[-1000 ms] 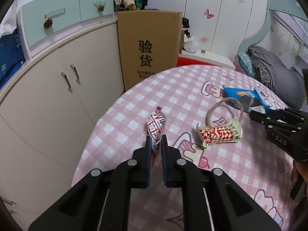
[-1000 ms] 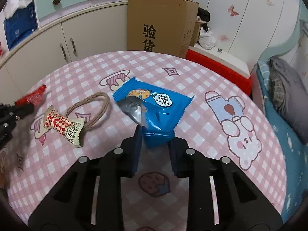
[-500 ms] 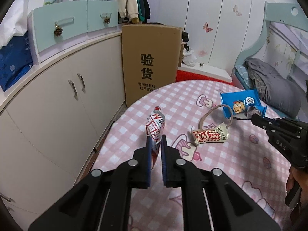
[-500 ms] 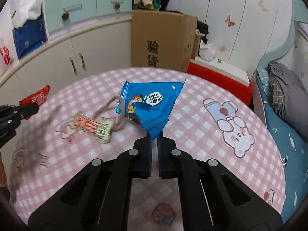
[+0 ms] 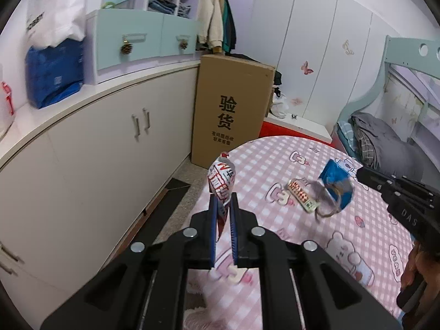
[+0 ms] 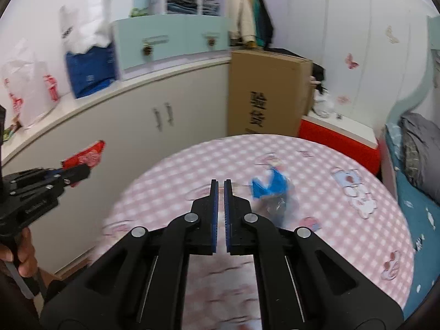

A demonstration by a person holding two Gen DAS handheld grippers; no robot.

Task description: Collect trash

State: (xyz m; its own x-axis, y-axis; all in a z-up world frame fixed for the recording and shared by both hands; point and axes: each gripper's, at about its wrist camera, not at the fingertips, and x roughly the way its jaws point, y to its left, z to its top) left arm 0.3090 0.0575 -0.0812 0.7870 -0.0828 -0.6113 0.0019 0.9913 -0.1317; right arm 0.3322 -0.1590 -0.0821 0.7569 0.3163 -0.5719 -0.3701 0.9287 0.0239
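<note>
My left gripper [image 5: 223,196] is shut on a red and white snack wrapper [image 5: 221,181], held up over the left edge of the round pink checked table [image 5: 275,159]. The wrapper also shows in the right wrist view [image 6: 85,156], in the left gripper [image 6: 82,172]. My right gripper [image 6: 221,183] is shut with nothing between its pads. It also shows in the left wrist view [image 5: 360,172]. A blue cookie bag [image 6: 269,185] appears beside it over the table, blurred. In the left wrist view the blue bag [image 5: 337,185] shows with a red checked wrapper [image 5: 301,195] and a rope loop [image 5: 327,206].
White cabinets [image 5: 96,148] run along the left under mint drawers [image 5: 143,41]. A tall cardboard box [image 5: 233,115] stands behind the table. A bed with grey bedding [image 5: 385,140] is to the right. Plastic bags [image 6: 27,93] sit on the counter.
Both grippers have risen and pulled back from the table. The blue bag has left my right gripper's pads and now appears beside them, blurred. The left gripper still holds the red wrapper.
</note>
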